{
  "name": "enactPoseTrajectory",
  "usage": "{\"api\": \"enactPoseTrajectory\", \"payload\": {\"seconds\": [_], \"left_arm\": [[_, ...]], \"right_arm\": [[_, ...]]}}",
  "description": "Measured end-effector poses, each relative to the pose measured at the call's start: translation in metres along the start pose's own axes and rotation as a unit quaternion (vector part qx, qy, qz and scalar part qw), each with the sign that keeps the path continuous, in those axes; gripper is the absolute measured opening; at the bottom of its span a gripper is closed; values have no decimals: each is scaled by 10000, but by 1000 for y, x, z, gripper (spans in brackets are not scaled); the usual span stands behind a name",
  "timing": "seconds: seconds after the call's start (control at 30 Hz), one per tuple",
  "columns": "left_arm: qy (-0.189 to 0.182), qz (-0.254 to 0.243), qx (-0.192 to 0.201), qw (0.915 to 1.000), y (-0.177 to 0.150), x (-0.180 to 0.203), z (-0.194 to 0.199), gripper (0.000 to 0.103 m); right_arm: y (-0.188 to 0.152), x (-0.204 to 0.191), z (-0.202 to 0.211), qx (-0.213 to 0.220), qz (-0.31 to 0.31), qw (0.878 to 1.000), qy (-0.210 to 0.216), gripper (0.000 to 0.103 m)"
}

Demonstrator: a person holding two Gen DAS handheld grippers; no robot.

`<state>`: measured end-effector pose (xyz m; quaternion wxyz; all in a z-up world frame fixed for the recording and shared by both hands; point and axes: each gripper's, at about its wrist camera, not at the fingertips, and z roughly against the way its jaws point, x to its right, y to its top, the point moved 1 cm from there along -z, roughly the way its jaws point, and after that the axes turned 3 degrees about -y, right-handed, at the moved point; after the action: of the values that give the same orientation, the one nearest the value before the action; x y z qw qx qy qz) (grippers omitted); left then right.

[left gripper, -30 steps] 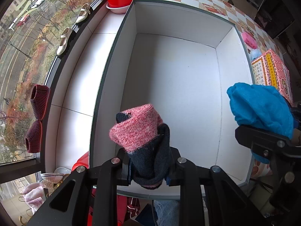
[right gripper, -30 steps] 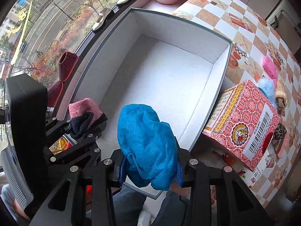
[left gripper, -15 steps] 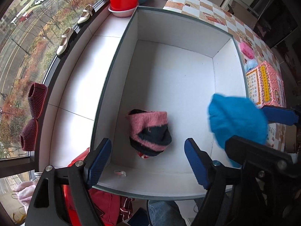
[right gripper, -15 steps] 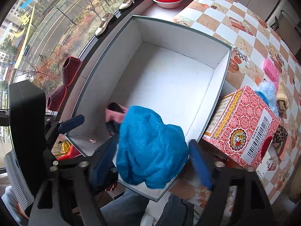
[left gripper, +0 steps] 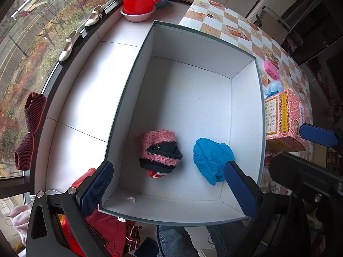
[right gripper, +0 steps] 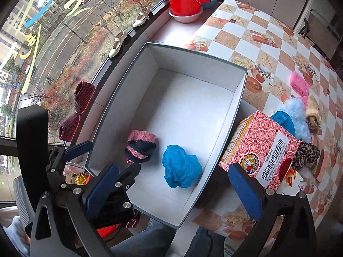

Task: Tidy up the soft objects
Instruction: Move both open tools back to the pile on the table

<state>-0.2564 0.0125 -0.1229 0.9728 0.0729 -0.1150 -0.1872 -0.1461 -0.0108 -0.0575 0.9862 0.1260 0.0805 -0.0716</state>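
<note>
A pink and dark knit hat (left gripper: 159,152) (right gripper: 141,148) and a crumpled blue cloth (left gripper: 212,160) (right gripper: 180,169) lie side by side on the floor of the white box (left gripper: 193,107) (right gripper: 188,111), near its front wall. My left gripper (left gripper: 169,189) is open and empty above the box's front edge. My right gripper (right gripper: 173,190) is open and empty, above the box's near right corner. More soft things lie on the checked table: a fluffy light-blue piece (right gripper: 297,115), a leopard-print piece (right gripper: 307,154) and a pink one (right gripper: 299,83).
A red patterned carton (right gripper: 261,150) (left gripper: 285,115) stands right of the box. Stacked red and pink basins (left gripper: 141,0) sit at the far end of the white sill. Cream shoes (left gripper: 70,45) and dark red slippers (left gripper: 30,126) line the window ledge.
Both grippers opened and pulled back. The knit hat dropped from the left one and the blue cloth from the right one onto the box floor.
</note>
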Motion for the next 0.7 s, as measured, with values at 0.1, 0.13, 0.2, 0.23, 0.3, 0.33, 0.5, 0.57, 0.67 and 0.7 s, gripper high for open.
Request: {"api": "enactPoseTrajectory", "payload": {"seconds": [0.1, 0.13, 0.2, 0.23, 0.3, 0.33, 0.5, 0.57, 0.67, 0.7], "left_arm": [[-224, -67, -132, 9996, 1, 11, 7, 103], [-275, -109, -135, 9995, 2, 14, 9, 103], [-341, -228, -120, 9991, 6, 23, 14, 103], [-382, -276, -116, 9988, 8, 27, 17, 103], [-464, -331, -89, 9983, 12, 37, 24, 103], [-510, -364, -42, 9980, 14, 43, 29, 103], [-761, -664, 13, 9949, 31, 84, 42, 103], [-871, -747, -13, 9934, 37, 104, 43, 103], [-1019, -780, -115, 9917, 45, 131, 43, 103], [-1044, -795, -137, 9913, 47, 141, 43, 103]], "right_arm": [[1, 5, 8, 58, -124, 9999, 10, 103], [1, 8, 12, 90, -173, 9998, 30, 103], [0, 14, 20, 192, -278, 9994, 52, 103], [0, 18, 25, 253, -342, 9991, 59, 103], [-1, 30, 34, 363, -506, 9980, 72, 103], [-2, 36, 39, 412, -602, 9973, 77, 103], [-15, 92, 60, 624, -1307, 9894, 53, 103], [-22, 120, 63, 652, -1567, 9855, -7, 103], [-36, 167, 63, 596, -2015, 9776, -135, 103], [-40, 184, 61, 551, -2182, 9742, -163, 103]]}}
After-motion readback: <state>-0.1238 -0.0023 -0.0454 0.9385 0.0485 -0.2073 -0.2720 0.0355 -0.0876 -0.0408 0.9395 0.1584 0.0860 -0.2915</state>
